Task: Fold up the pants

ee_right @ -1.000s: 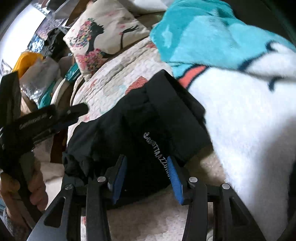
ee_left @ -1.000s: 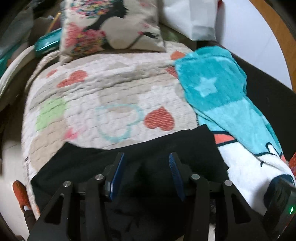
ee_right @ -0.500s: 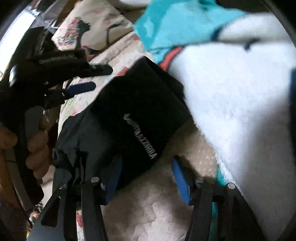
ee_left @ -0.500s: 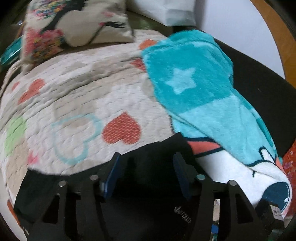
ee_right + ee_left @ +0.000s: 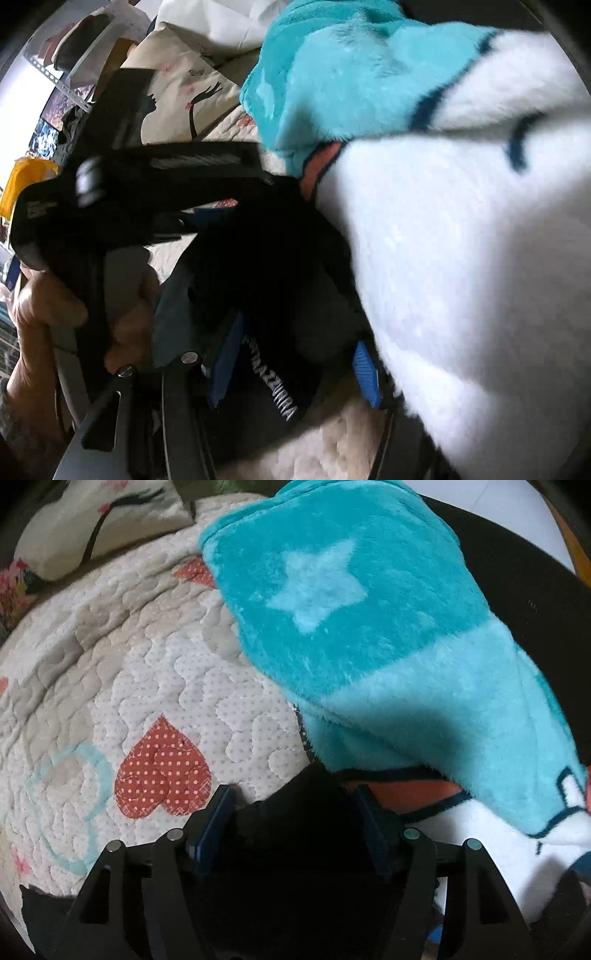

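In the right wrist view a person's hand (image 5: 48, 314) at the far left grips the handle of the left gripper (image 5: 207, 225), which reaches rightward over the black pants (image 5: 280, 280). In its own camera the left gripper (image 5: 295, 812) points steeply down at the pants (image 5: 306, 867), whose dark folded bulk fills the space between its blue pads (image 5: 214, 830); the jaws are opening, the cloth lies between them, and the pads do not appear to press it. Left of the pants a quilt (image 5: 140, 672) printed with hearts covers the surface, with a red dotted heart just beside the pants' upper left edge. A patterned pillow (image 5: 92, 520) rests at the quilt's far side, well apart from the pants. Right of the pants a plush teal blanket (image 5: 369, 627) with a pale star lies touching their upper right corner, turning white lower down. In the right wrist view the right gripper (image 5: 295, 365) sits over the near end of the pants, where white lettering runs along the cloth; its jaws are opening too, the pants between the blue pads with slack on the right side. The white part of the blanket (image 5: 461, 258) presses close against the pants' right edge. Beyond the pants, far left, cluttered shelves and a yellow object (image 5: 22, 184) show dimly.
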